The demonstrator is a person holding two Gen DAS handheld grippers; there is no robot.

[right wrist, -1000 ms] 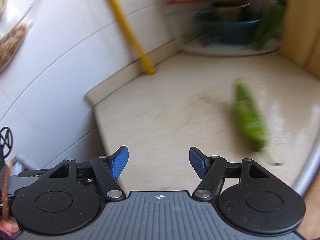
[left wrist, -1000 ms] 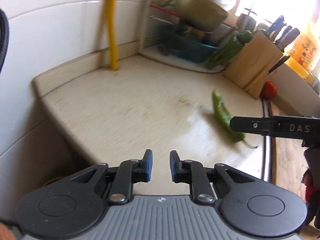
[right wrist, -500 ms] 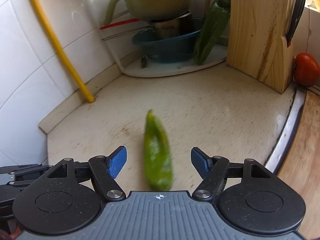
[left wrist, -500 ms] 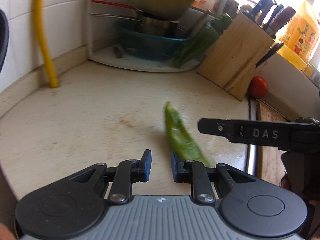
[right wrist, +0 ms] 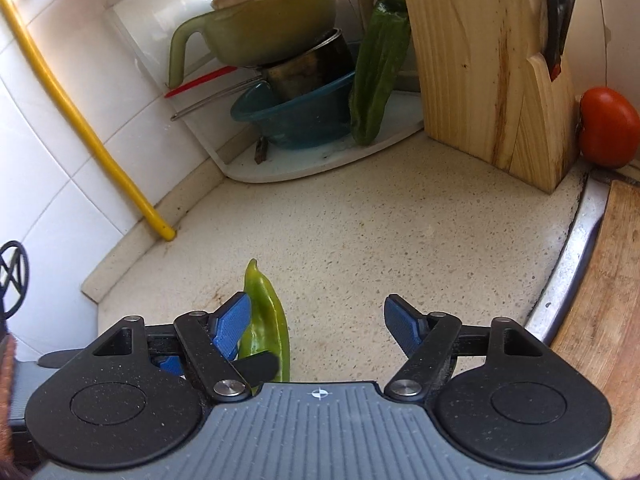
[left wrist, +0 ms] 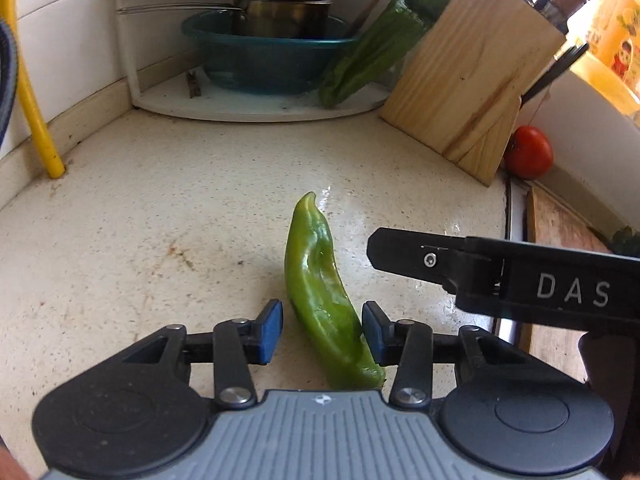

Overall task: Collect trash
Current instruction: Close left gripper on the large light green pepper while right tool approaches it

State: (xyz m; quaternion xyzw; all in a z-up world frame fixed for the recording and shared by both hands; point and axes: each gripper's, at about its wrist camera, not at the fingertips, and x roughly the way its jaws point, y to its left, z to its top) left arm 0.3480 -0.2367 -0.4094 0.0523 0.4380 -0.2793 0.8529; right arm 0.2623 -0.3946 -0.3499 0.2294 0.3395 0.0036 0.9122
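Pepper (left wrist: 326,300) lies on the counter (left wrist: 160,220) between the left hand-held gripper (left wrist: 322,330) jaws, just widened, ungripped; right hand-held gripper (right wrist: 318,326) gapes beside the pepper, nearer than before.

Each gripper, the left gripper (left wrist: 322,330) and the right gripper (right wrist: 318,322) alike, has a ribbed grey body, two round black housings, black linkage arms with silver screws, blue ridged pads, and white "DAS" lettering on the right one's side.
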